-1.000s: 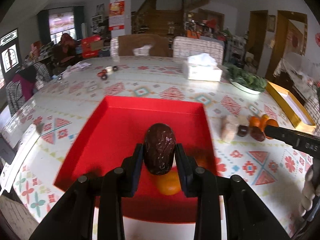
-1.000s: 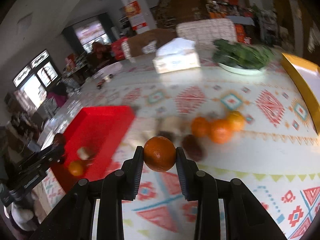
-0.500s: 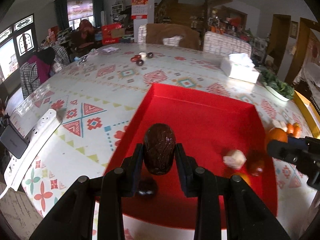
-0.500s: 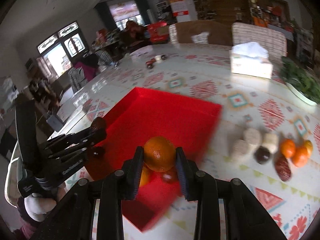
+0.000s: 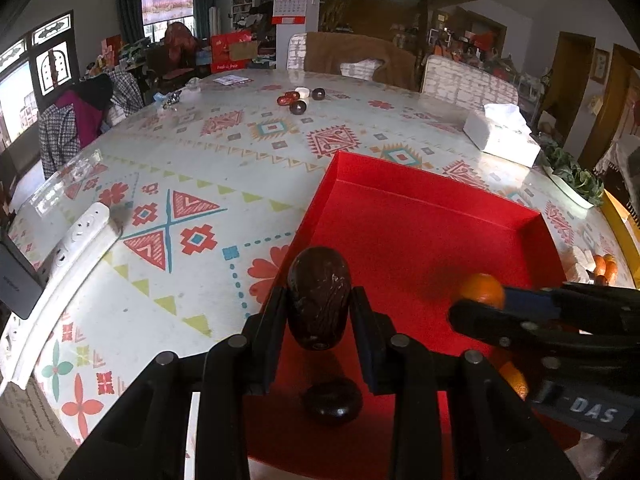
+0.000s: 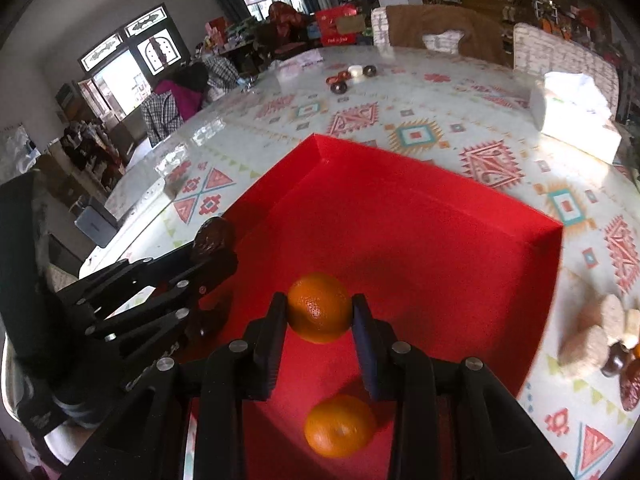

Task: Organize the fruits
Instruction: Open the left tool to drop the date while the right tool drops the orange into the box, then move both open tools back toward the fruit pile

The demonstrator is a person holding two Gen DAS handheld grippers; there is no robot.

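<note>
Landmark: red tray (image 5: 424, 216) on the table (image 5: 192, 168).
Left gripper (image 5: 319, 312): fingers pinching a dark date (image 5: 319, 296), over the tray's left edge.
Right gripper (image 6: 320, 312): fingers pinching an orange (image 6: 319, 307), above the tray's floor.

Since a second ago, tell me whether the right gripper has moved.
Yes. The right gripper, shut on an orange, has swung from over the patterned tablecloth to above the red tray.

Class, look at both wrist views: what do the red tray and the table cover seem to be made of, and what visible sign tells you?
Red tray: probably thin card or plastic, matt to satin; its walls fold at sharp creased corners and show little glare.
Table cover: likely printed vinyl or oilcloth, glossy; window light reflects off the pattern.
</note>
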